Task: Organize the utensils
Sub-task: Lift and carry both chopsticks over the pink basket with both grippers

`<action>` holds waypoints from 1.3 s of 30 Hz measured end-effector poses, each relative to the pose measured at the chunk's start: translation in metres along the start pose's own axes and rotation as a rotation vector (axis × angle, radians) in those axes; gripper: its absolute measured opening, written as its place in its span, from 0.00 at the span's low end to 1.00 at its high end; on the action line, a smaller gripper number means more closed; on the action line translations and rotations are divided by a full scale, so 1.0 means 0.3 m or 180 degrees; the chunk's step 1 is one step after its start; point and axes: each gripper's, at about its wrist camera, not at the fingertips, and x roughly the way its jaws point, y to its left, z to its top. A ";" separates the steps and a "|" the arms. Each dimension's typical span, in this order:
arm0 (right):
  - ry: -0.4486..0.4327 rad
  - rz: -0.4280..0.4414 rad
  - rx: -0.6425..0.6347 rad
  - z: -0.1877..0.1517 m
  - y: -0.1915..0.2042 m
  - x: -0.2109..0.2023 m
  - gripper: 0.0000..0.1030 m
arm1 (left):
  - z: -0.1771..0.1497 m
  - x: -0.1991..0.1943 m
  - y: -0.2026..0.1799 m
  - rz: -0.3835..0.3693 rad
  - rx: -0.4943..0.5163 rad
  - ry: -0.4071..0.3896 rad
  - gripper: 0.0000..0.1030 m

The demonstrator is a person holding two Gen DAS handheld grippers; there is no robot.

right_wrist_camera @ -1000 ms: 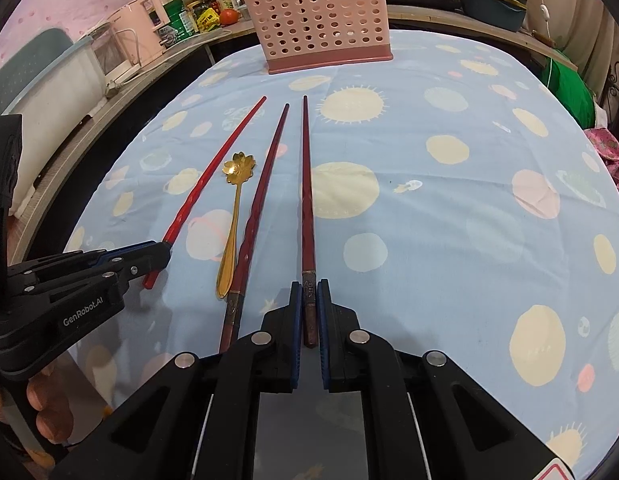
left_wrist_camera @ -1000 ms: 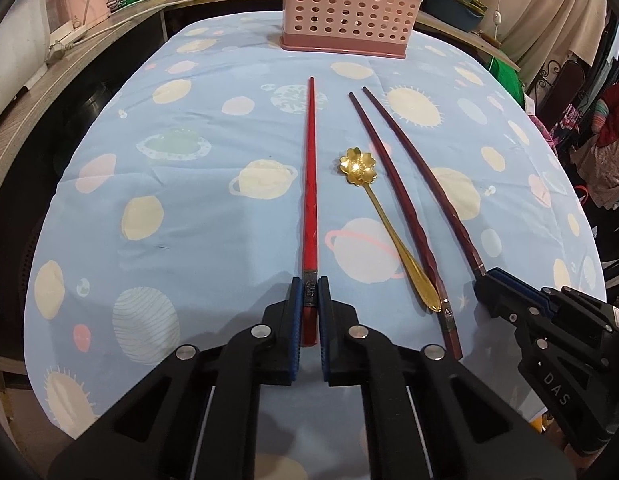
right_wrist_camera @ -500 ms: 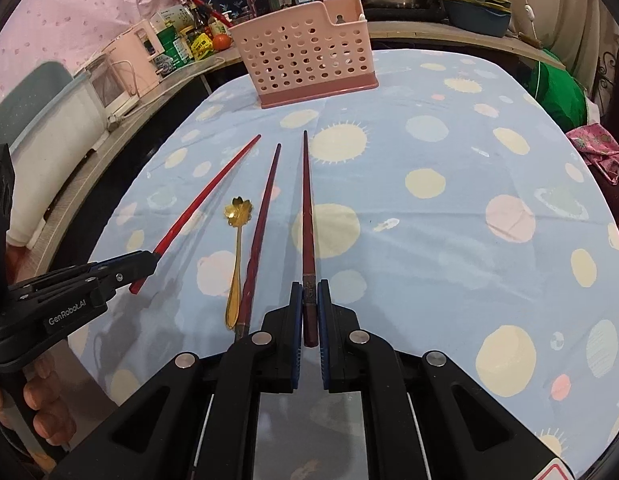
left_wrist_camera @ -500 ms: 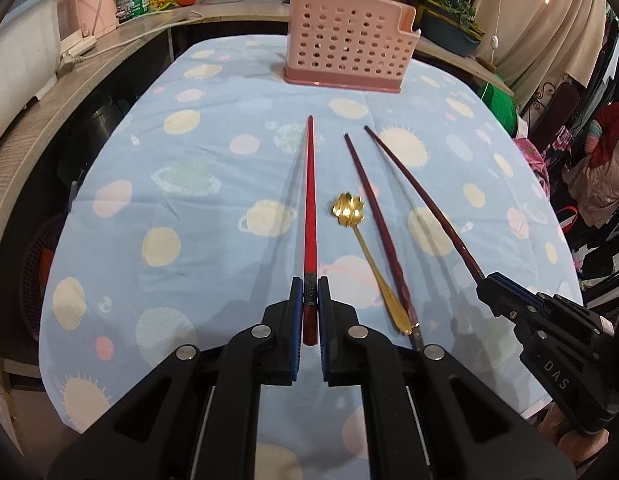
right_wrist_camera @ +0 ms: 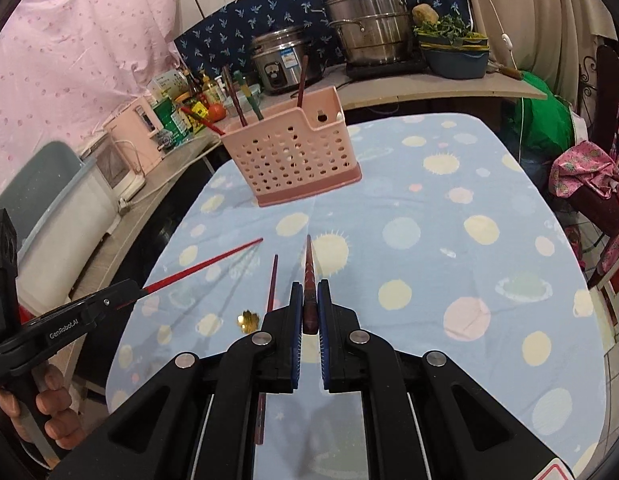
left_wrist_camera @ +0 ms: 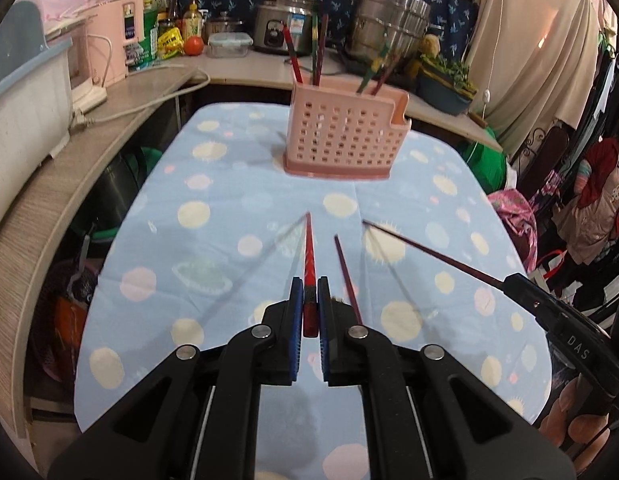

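My left gripper [left_wrist_camera: 309,300] is shut on a red chopstick [left_wrist_camera: 308,256] and holds it in the air, tip toward the pink perforated holder [left_wrist_camera: 343,142]. My right gripper [right_wrist_camera: 308,304] is shut on a dark red chopstick [right_wrist_camera: 308,268], also lifted and pointing at the holder [right_wrist_camera: 293,156]. Each gripper shows in the other's view, left gripper [right_wrist_camera: 109,300] and right gripper [left_wrist_camera: 521,284]. A second dark red chopstick [left_wrist_camera: 347,276] and a gold flower spoon [right_wrist_camera: 248,319] lie on the blue planet-print cloth [left_wrist_camera: 229,240]. The holder has several chopsticks standing in it.
A counter curves behind and left of the table with a rice cooker [left_wrist_camera: 287,22], steel pots [right_wrist_camera: 365,28], bottles, a tomato and a pink appliance [left_wrist_camera: 117,36]. A white bin [left_wrist_camera: 25,92] stands at the left. Clothes and a chair are to the right.
Both grippers have lifted their chopsticks off the cloth and risen, so the holder and counter now show higher and farther. The second dark chopstick and spoon stayed on the cloth.
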 end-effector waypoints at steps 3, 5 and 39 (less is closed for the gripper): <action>-0.0159 -0.0003 -0.0025 0.067 0.006 -0.027 0.07 | 0.064 -0.028 0.002 -0.0026 -0.0028 -0.0121 0.07; -0.0261 -0.0008 -0.0056 0.116 0.013 -0.042 0.07 | 0.114 -0.050 -0.003 -0.0016 -0.0008 -0.0229 0.07; -0.1561 -0.0006 -0.0147 0.876 0.145 -0.068 0.07 | 0.902 -0.191 -0.175 0.0056 0.0157 -0.1581 0.07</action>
